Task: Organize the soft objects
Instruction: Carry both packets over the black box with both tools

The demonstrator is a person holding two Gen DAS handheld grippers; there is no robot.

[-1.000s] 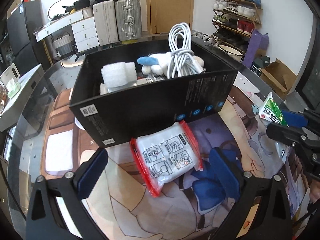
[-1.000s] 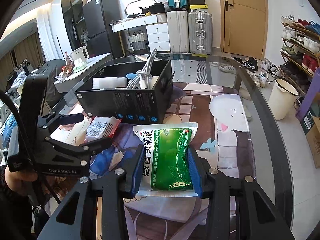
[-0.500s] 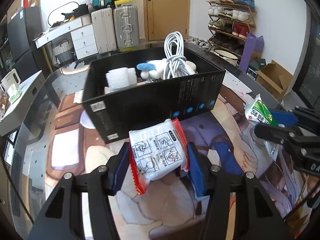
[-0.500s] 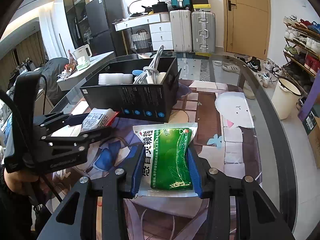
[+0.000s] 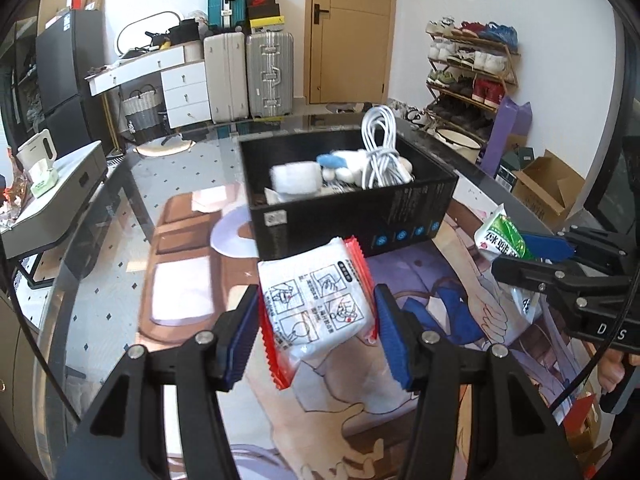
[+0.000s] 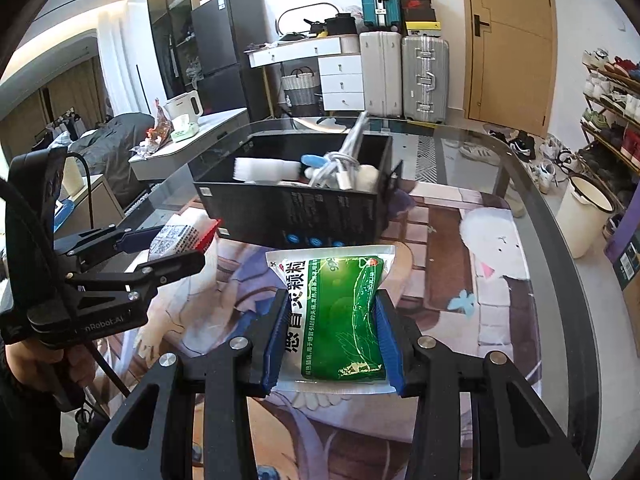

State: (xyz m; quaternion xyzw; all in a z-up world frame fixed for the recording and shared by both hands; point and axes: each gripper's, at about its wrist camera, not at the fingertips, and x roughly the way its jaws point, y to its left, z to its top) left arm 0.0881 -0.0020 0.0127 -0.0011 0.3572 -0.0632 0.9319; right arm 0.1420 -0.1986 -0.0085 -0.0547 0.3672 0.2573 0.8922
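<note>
Left gripper (image 5: 316, 316) pinches a red-edged white packet (image 5: 318, 310), raised before the black box (image 5: 348, 216). Right gripper (image 6: 330, 328) squeezes a green sachet (image 6: 340, 312) level above the table mat (image 6: 492, 292).

Green-and-white soft sachet (image 6: 334, 316): we read large Chinese characters "感冒灵颗粒" down its white left edge; the smaller print beside them is too fine for us.
Same sachet, left wrist view (image 5: 502, 238): we make out only part of the characters, "灵颗".
Black body of the left gripper (image 6: 106, 326): we read "nRobot.AI", its first letters hidden.
Black body of the right gripper (image 5: 610, 330): we see "D S".
White red-edged soft packet (image 5: 318, 306): we see pictogram panels and a black strip, unreadable to us.
Black cardboard box (image 6: 292, 208): small print, illegible to us.
</note>
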